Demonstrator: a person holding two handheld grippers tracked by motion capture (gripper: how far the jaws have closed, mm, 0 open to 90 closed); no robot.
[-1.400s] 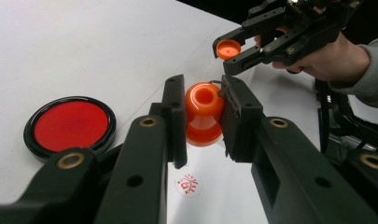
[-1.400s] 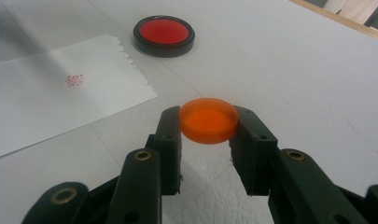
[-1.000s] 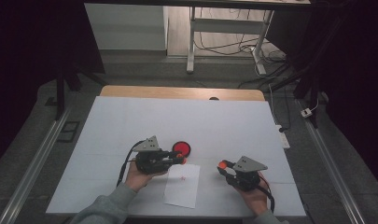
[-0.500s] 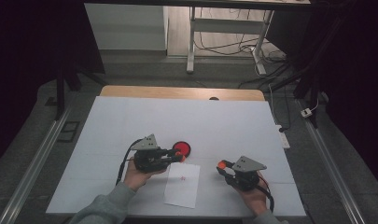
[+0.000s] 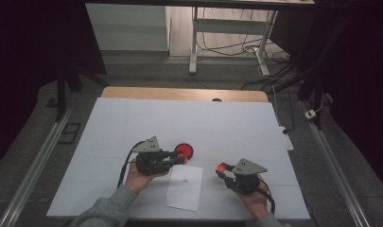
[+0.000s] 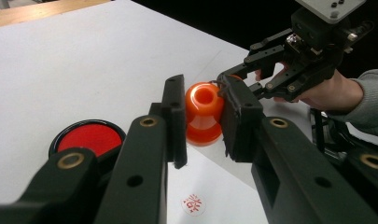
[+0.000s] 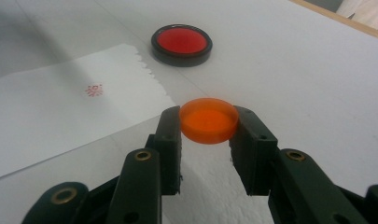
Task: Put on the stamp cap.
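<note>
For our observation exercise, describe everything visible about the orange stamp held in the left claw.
The orange stamp looks like glossy, translucent plastic: a rounded knob with a hollow top, narrowing to a waist above a flared base. It is tilted with its top toward the camera, raised above the white table, clamped between the pads of the left claw.

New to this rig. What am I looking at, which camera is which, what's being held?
No robot arm: a person holds a two-jaw hand tool in each hand. The high view looks down on the white table. The other two pictures come from cameras riding on each tool, looking along its black jaws.

The left gripper is shut on an orange stamp. The right gripper is shut on an orange cap. On the table lie a red ink pad and a sheet of paper with a red stamp mark.
</note>
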